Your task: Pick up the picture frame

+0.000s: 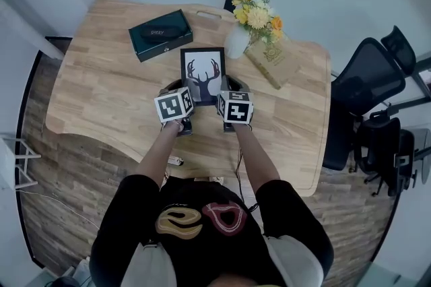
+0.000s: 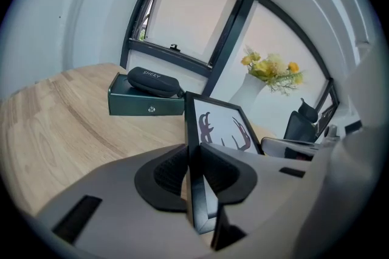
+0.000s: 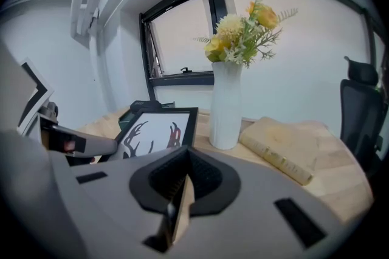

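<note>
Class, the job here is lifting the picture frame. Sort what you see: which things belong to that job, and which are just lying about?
In the job: picture frame, left gripper clamped on its edge, right gripper shut on a thin brown strip, perhaps its stand.

Lying about: green box, black case on it, vase of flowers, book, chair.

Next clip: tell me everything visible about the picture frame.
The picture frame is a slim black rectangle around a white print of dark deer antlers. It sits portrait, tilted back, over the wooden table. The left hand-held gripper clamps its left edge; the right hand-held gripper pinches a thin panel, apparently its rear stand.
</note>
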`<state>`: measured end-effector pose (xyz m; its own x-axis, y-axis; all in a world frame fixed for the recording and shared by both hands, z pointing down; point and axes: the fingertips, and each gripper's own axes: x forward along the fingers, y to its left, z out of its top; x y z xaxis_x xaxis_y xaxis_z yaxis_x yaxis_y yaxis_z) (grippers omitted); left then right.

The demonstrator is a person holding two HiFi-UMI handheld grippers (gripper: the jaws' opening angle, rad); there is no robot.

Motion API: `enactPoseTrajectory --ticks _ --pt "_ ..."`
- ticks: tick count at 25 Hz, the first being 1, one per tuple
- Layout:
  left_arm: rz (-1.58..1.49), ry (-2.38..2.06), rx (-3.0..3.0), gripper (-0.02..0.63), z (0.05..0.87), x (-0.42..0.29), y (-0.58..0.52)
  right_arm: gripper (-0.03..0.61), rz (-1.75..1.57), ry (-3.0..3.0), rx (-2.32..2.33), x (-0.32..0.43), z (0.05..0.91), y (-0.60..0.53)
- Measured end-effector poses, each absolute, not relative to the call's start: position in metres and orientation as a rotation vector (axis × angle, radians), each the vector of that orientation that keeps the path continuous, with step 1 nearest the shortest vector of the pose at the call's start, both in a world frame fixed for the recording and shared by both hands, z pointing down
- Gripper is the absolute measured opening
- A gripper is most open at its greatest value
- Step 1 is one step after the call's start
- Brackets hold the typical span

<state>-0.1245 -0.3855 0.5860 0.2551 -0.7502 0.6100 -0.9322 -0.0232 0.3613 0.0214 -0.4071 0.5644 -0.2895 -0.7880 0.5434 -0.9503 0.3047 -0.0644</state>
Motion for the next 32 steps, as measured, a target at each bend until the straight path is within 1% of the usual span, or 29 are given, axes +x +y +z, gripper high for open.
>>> enactPoseTrajectory --ticks 12,32 --pt "0.194 -1.608 1.926 0.078 0.522 -0.114 -0.357 0.008 0.392 -2.291 1.587 0.032 0.503 -0.378" --pt "0.036 -1.685 2.096 0.080 0.439 -0.079 -0.308 0.009 0.269 -2.458 1.651 0.068 0.424 -0.327"
